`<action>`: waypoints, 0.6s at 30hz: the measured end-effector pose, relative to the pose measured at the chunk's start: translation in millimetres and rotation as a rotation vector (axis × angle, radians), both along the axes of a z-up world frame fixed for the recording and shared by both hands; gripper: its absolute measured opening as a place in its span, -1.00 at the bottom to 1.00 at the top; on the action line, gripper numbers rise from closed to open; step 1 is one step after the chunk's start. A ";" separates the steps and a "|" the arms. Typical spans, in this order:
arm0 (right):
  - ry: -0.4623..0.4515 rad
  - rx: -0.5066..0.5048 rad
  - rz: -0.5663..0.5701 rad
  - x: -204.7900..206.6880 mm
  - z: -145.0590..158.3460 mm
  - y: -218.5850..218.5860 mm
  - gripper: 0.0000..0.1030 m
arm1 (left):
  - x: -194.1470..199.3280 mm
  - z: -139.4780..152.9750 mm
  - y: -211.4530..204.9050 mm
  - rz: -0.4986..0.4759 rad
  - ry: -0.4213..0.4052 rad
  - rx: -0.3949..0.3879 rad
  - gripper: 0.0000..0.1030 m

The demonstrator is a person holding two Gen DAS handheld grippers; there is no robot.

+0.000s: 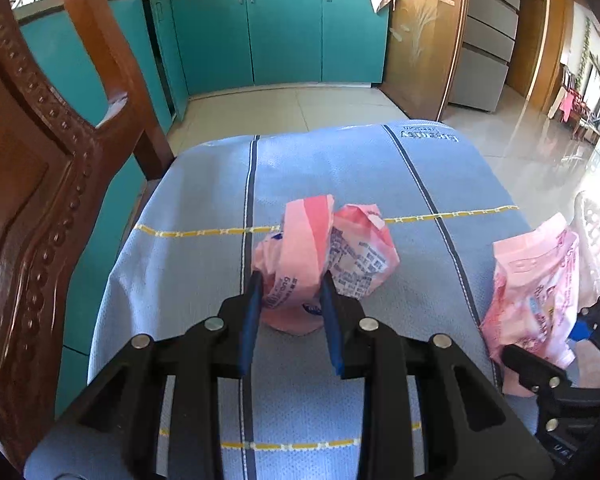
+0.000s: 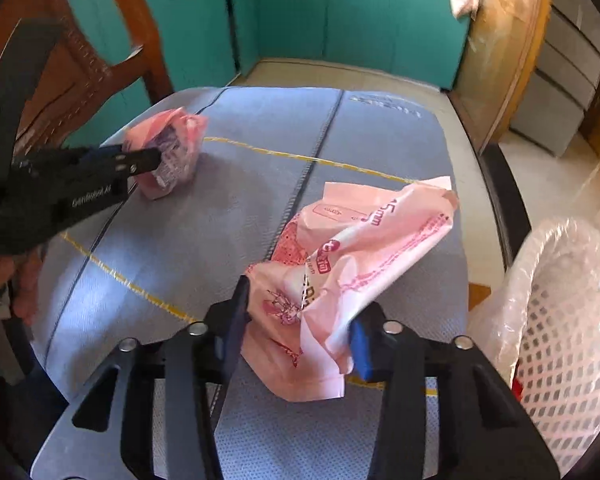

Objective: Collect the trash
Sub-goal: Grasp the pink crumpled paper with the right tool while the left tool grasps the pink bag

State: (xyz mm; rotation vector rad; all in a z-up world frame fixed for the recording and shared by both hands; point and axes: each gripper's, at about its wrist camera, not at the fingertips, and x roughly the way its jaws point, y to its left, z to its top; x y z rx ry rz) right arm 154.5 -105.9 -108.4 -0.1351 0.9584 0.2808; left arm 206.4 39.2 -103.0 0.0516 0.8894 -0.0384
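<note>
Our left hand-held gripper [image 1: 290, 288] pinches the crumpled pink wrapper [image 1: 323, 256] mid-table; our right hand-held gripper [image 2: 300, 312] grips the larger pink wrapper [image 2: 351, 272]. Next we lift both toward the lined white basket [image 2: 559, 320] at three o'clock.

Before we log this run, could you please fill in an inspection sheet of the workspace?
Surface: blue striped cloth over a seat.
Job's things: crumpled pink wrapper; larger pink wrapper; white lined basket at the right.
Clutter: nothing seen.
Grippers: left gripper clamped on the crumpled wrapper; right gripper around the larger wrapper, pads touching it.
Cables: nothing seen.
Surroundings: wooden chair back, teal cabinets, tiled floor.
</note>
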 end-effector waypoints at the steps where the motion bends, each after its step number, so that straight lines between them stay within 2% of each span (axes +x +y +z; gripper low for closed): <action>1: -0.004 -0.008 0.012 -1.9 0.5 2.1 -0.20 | -1.7 0.4 0.6 0.004 0.002 -0.003 -0.42; 5: -0.009 -0.026 0.056 -9.7 4.3 5.4 -0.20 | -15.5 3.2 3.2 0.018 0.029 -0.038 -0.42; 7: -0.023 -0.050 0.067 -13.1 7.9 4.7 -0.09 | -24.1 6.0 4.5 0.024 0.044 -0.055 -0.39; 8: -0.033 -0.053 0.062 -15.3 10.0 2.7 0.09 | -28.4 7.4 5.4 0.028 0.046 -0.065 -0.35; 9: -0.046 -0.049 0.054 -17.6 13.2 -0.1 0.32 | -32.9 9.8 6.3 0.029 0.045 -0.077 -0.19; 10: -0.057 -0.036 0.046 -20.1 17.3 -4.3 0.42 | -36.9 13.0 7.8 0.029 0.039 -0.087 0.04; 11: -0.069 -0.009 0.032 -23.4 23.1 -10.9 0.54 | -41.7 17.9 10.8 0.036 0.021 -0.092 0.13; 13: -0.070 0.045 0.013 -27.3 30.2 -21.2 0.60 | -46.7 24.9 14.0 0.052 -0.005 -0.087 0.33; 18: -0.029 0.126 -0.049 -22.0 32.3 -34.3 0.67 | -34.9 30.5 14.7 0.068 -0.014 -0.064 0.62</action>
